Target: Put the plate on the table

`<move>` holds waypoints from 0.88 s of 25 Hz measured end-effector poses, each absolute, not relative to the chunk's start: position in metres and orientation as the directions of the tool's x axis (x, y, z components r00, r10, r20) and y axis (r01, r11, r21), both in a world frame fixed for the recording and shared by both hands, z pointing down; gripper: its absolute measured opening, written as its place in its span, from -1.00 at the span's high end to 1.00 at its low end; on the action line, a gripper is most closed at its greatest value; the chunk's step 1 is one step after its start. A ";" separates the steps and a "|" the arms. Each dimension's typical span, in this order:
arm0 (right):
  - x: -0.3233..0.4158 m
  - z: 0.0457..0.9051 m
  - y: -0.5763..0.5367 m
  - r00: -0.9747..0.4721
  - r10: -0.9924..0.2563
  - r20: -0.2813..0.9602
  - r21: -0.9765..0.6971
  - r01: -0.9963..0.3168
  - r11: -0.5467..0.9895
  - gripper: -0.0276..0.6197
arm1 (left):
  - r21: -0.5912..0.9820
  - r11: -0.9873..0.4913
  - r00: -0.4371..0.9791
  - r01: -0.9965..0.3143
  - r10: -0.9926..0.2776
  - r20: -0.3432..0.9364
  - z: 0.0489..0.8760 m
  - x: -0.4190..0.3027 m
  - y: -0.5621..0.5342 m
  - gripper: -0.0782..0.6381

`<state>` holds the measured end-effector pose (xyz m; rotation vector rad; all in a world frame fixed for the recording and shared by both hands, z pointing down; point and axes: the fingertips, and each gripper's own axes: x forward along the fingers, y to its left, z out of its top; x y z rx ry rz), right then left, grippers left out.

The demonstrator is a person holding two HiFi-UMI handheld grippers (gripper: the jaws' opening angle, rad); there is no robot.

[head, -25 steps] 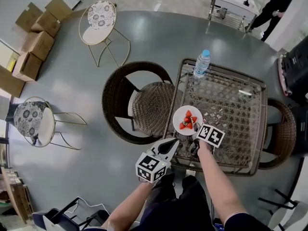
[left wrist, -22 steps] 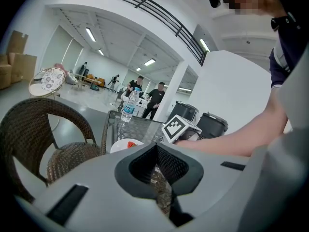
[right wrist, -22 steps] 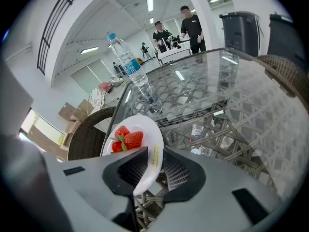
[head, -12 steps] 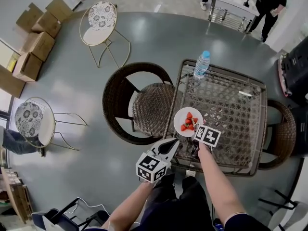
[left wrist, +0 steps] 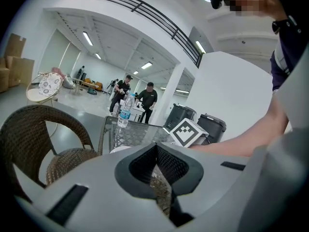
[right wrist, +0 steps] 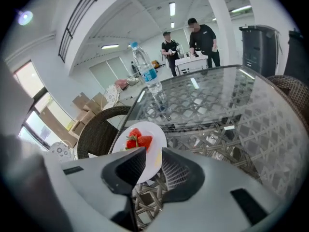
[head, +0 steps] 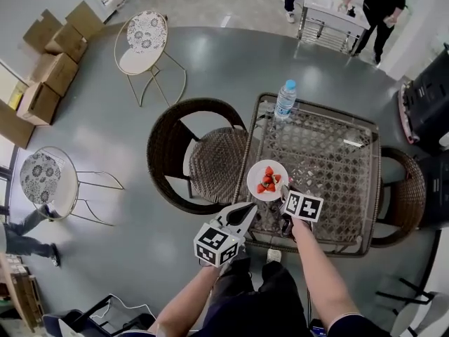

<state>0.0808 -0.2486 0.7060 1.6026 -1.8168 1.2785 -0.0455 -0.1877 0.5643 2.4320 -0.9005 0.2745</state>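
Observation:
A white plate [head: 256,175] with strawberries [head: 268,181] lies flat on the glass-topped wicker table [head: 330,167], near its left front edge. My right gripper [head: 284,194] is at the plate's near rim. In the right gripper view the plate [right wrist: 157,151] has its rim between the jaws of the right gripper [right wrist: 152,167], which have just been opening and stand apart, open. My left gripper [head: 248,209] hovers left of the table's front corner, shut and empty. In the left gripper view the left gripper [left wrist: 156,151] shows its pads meeting.
A water bottle [head: 285,99] stands at the table's far left corner. Dark wicker chairs flank the table on the left [head: 203,153] and the right [head: 403,195]. Two light metal chairs [head: 144,34] and cardboard boxes [head: 49,62] stand further left. People [head: 372,5] work at a far cart.
The right gripper's jaws have spread and it has drawn back slightly from the plate while rolling. The plate stays on the table. The left gripper has held still.

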 end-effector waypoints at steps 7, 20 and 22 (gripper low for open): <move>0.067 0.621 -0.246 -0.427 -0.706 0.565 -0.423 -0.885 0.197 0.62 | 0.362 -0.658 0.751 -0.660 -0.576 0.322 0.537 -0.045 -0.195 0.76; 0.054 0.483 -0.227 -0.545 -0.794 0.270 -0.330 -0.827 0.456 0.90 | 0.284 -0.729 0.783 -0.623 -0.577 0.234 0.469 -0.006 -0.182 0.76; 0.055 0.465 -0.224 -0.554 -0.798 0.239 -0.310 -0.822 0.478 0.90 | 0.278 -0.737 0.788 -0.616 -0.575 0.221 0.460 -0.001 -0.179 0.76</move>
